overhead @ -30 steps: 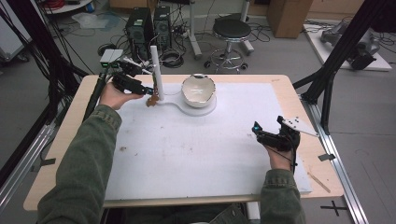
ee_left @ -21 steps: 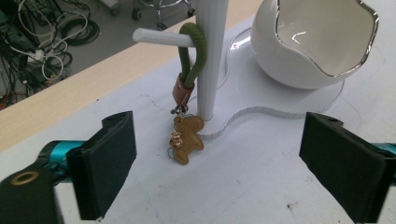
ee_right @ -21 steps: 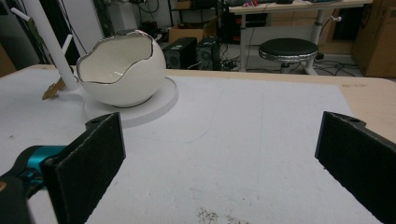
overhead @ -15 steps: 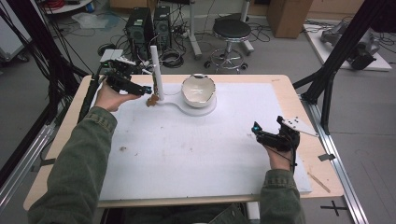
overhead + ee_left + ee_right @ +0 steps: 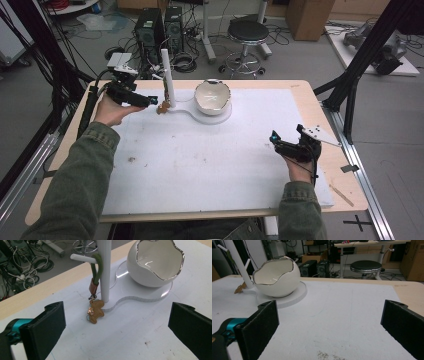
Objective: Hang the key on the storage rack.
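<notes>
A white stand with an upright post [image 5: 166, 75] rises at the table's far left. On its flat base [image 5: 140, 296] rests a white egg-shaped bowl [image 5: 212, 96] with a silver rim. A keychain hangs from a peg on the post: a green loop [image 5: 97, 267] with a brown bear charm [image 5: 96, 311] whose lower end lies on the mat. My left gripper [image 5: 152, 101] stands open just left of the charm, its jaws wide apart around empty space. My right gripper [image 5: 274, 137] is open over the mat at the right and points toward the bowl [image 5: 277, 277].
A white mat [image 5: 200, 160] covers most of the wooden table [image 5: 305, 95]. Black frame struts [image 5: 357, 65] stand at both sides. Beyond the far edge are a stool [image 5: 248, 32], computer towers [image 5: 150, 32] and cables on the floor.
My left hand and gripper have drawn back a little to the left, away from the post. The right gripper has stayed where it was.
</notes>
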`<state>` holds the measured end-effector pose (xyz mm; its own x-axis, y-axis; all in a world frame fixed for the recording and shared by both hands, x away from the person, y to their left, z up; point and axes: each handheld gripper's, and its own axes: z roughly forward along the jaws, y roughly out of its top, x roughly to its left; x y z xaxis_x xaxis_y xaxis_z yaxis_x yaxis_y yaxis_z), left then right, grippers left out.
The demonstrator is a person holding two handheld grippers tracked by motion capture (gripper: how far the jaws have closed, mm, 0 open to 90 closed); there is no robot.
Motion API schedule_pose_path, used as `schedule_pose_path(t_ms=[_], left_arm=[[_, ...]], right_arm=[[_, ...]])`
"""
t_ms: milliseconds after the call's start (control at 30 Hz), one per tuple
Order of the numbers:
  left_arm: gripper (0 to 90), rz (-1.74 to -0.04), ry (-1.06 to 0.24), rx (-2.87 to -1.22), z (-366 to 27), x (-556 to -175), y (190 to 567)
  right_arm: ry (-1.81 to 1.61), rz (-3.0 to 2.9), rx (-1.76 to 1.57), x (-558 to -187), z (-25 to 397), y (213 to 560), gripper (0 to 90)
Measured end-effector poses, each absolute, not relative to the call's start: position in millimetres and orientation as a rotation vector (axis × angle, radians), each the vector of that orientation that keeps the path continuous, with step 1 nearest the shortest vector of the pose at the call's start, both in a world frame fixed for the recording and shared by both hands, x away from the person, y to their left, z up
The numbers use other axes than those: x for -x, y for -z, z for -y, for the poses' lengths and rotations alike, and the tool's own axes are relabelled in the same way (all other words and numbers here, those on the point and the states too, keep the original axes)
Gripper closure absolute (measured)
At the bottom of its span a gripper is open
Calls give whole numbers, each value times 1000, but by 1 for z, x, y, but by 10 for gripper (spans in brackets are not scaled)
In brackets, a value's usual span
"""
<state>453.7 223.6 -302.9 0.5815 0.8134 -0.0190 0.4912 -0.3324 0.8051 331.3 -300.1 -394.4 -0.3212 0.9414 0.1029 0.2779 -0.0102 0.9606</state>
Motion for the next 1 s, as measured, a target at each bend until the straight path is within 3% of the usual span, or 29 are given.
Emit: schedule_pose_path(t_ms=[1000], left_arm=[[16,-1077,-611,-1810,-273,-397,327]], right_arm=[[-1354,-1648,-1281,-332,300,396,6]])
